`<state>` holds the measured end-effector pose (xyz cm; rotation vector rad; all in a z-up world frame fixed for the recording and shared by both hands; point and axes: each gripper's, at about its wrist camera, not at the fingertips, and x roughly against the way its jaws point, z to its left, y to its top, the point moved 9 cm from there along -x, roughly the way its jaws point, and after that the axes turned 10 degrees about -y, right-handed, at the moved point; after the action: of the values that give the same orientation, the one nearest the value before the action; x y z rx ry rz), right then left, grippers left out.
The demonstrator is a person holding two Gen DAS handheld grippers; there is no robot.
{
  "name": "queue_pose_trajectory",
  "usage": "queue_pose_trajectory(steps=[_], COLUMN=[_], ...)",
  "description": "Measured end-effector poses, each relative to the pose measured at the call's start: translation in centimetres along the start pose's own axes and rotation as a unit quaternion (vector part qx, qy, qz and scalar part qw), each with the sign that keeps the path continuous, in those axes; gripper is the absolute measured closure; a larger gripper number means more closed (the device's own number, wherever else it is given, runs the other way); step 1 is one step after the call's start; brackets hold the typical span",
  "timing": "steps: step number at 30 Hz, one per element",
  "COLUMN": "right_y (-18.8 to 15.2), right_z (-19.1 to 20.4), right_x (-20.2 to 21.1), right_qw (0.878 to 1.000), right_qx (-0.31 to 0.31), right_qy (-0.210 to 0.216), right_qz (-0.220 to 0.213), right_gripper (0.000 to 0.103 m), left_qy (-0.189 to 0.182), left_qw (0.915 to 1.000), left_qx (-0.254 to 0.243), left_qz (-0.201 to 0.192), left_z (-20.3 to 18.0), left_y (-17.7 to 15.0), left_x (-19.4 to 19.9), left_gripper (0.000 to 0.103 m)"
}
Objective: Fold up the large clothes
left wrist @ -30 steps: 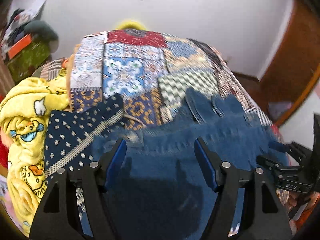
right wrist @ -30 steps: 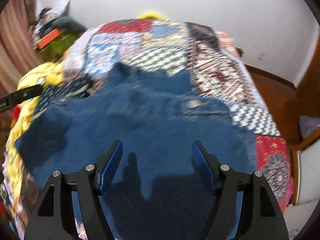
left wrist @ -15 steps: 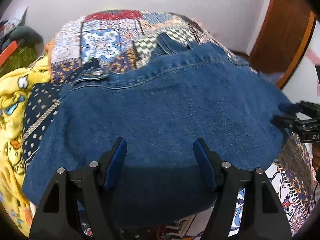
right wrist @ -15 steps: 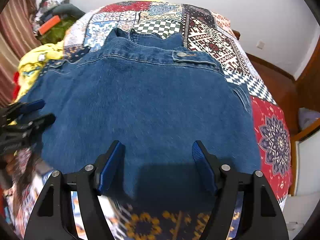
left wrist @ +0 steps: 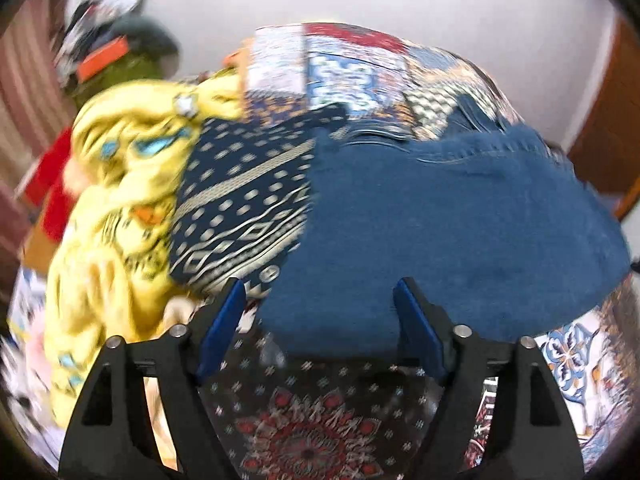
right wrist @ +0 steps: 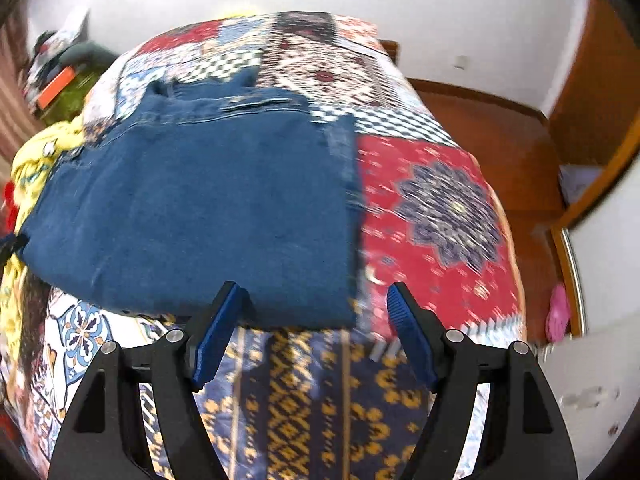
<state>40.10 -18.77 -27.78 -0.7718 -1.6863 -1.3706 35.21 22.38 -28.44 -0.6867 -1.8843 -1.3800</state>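
Here, in the left wrist view, the folded blue denim garment [left wrist: 452, 224] lies flat on the patchwork patterned bedspread [left wrist: 312, 428], its near edge just ahead of the left gripper [left wrist: 320, 304], whose jaws, just opening, stand apart and hold nothing. In the right wrist view its near right corner lies just ahead of the right gripper [right wrist: 314, 304], apart and empty; the collar end points toward the far wall.

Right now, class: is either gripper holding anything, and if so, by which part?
Nothing. The left gripper and right gripper, jaws just opening, are open by the folded denim garment, gripping nothing.
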Motion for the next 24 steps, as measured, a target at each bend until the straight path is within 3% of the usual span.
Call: queue_pose_trajectory(steps=[3,6,8,11,13,16,18,22,23,24], right_y=[0.0,0.1,0.4,0.5,0.7,0.7,0.5,0.0,-0.1,-0.2], right_z=[-1.6,-2.2,-2.1,-1.4,-0.6,0.8,1.5,3.2,3.6,4.0], right_x=[0.7,1.7,2.2,2.4,2.2,1.7,1.5,0.9,1.0,1.1], right_qw=[1.0,0.999,0.999,0.999,0.999,0.999,0.999,1.0,1.0,1.0], right_qx=[-0.015,-0.024,-0.029,-0.032,-0.031,-0.027,-0.023,0.0,0.005,0.011], right_qy=[-0.025,-0.026,-0.019,-0.011,-0.004,0.009,0.012,0.015,0.016,0.018], right_qz=[-0.008,-0.02,-0.026,-0.032,-0.032,-0.027,-0.023,-0.01,-0.009,-0.008], right_gripper=[0.031,0.031,0.031,0.031,0.031,0.031,0.031,0.031,0.031,0.031], left_qy=[-0.028,-0.078,-0.132,-0.216,-0.245,-0.276,-0.295,-0.278,-0.272,-0.261], left_qw=[0.9965,0.9846,0.9678,0.9334,0.9164,0.8979,0.8913,0.892,0.8957,0.9054], left_qx=[0.078,0.156,0.214,0.286,0.315,0.342,0.344,0.356,0.352,0.335], left_qz=[0.003,0.002,0.003,0.025,0.03,0.027,0.02,0.018,0.015,0.008], left_z=[1.9,2.7,2.3,0.8,0.0,-1.0,-1.6,-1.3,-1.2,-1.2], left_y=[-1.1,-2.3,-3.2,-4.2,-4.2,-3.6,-2.8,-2.2,-2.2,-2.0], left_x=[0.6,0.7,-0.1,-2.3,-3.5,-4.9,-5.9,-7.2,-7.1,-6.6], left_gripper=[0.026,0.026,0.026,0.026,0.026,0.028,0.034,0.05,0.055,0.062])
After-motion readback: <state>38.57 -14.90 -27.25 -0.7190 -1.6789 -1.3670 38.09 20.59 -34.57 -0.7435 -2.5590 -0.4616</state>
